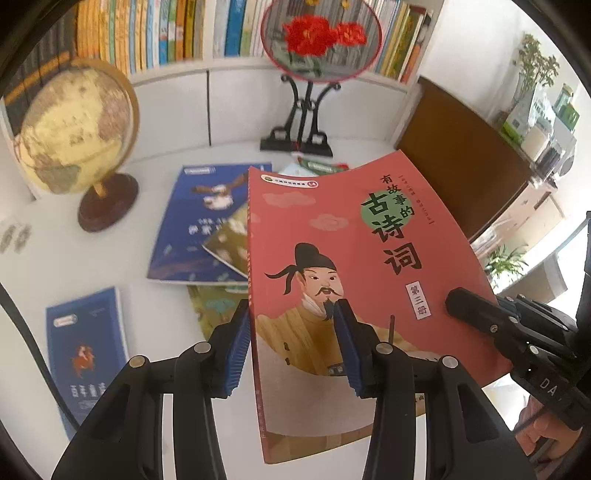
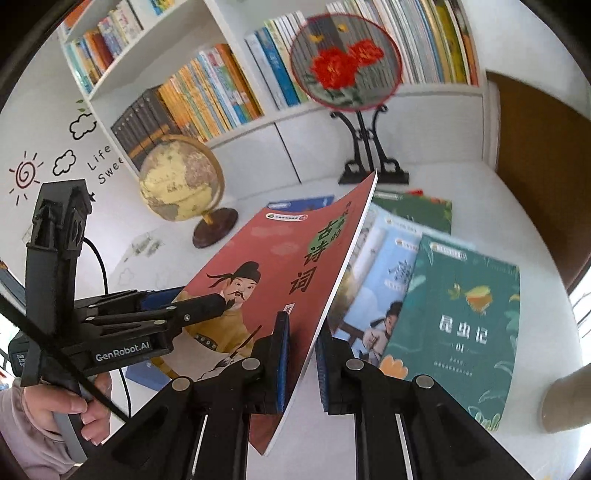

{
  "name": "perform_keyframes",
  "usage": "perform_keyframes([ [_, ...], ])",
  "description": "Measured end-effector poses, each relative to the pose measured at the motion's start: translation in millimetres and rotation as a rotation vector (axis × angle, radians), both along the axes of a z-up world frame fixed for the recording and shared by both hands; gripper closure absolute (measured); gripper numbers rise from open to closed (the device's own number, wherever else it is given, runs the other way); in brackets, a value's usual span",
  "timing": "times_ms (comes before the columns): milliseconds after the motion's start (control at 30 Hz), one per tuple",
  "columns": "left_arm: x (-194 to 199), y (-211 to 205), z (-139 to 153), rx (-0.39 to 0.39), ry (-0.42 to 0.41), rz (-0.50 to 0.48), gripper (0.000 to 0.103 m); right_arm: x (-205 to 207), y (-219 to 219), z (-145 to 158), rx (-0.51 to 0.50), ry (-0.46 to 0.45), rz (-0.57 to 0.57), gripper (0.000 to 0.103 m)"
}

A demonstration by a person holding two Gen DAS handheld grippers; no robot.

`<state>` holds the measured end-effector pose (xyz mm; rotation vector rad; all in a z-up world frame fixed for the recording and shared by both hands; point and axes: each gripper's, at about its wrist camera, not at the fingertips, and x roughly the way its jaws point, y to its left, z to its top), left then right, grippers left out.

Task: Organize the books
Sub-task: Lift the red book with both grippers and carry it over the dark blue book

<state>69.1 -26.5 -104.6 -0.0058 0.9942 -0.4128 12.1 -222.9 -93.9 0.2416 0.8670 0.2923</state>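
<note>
A red picture book [image 1: 351, 240] with a drawn man in a yellow robe hangs tilted above the white table [image 1: 55, 266], held from both sides. My left gripper [image 1: 291, 347] straddles its spine: one blue pad lies against the spine and the other on the cover. My right gripper [image 2: 301, 350] is shut on the red book's [image 2: 266, 280] open page edge, which runs between its pads. In the left wrist view, the right gripper [image 1: 458, 304] shows one finger on the cover. In the right wrist view, the left gripper [image 2: 199, 297] clasps the spine side.
Loose books lie on the table: two blue ones [image 1: 195, 229] [image 1: 85, 350], a teal one [image 2: 458, 325], a light blue one [image 2: 388, 280]. A globe [image 1: 74, 129] and a round embroidered fan on a black stand [image 1: 321, 37] stand before a full bookshelf [image 1: 166, 33]. A hand [image 2: 74, 402] holds the left gripper.
</note>
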Motion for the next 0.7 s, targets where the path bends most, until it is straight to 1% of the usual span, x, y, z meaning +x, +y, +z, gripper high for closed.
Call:
perform_keyframes([
  [467, -0.9, 39.0, 55.7, -0.043, -0.125, 0.051, 0.062, 4.0, 35.1, 62.7, -0.032, -0.125, 0.044, 0.09],
  [700, -1.2, 73.7, 68.7, -0.047, -0.166, 0.099, 0.062, 11.7, 66.5, 84.3, -0.037, -0.162, 0.081, 0.09],
])
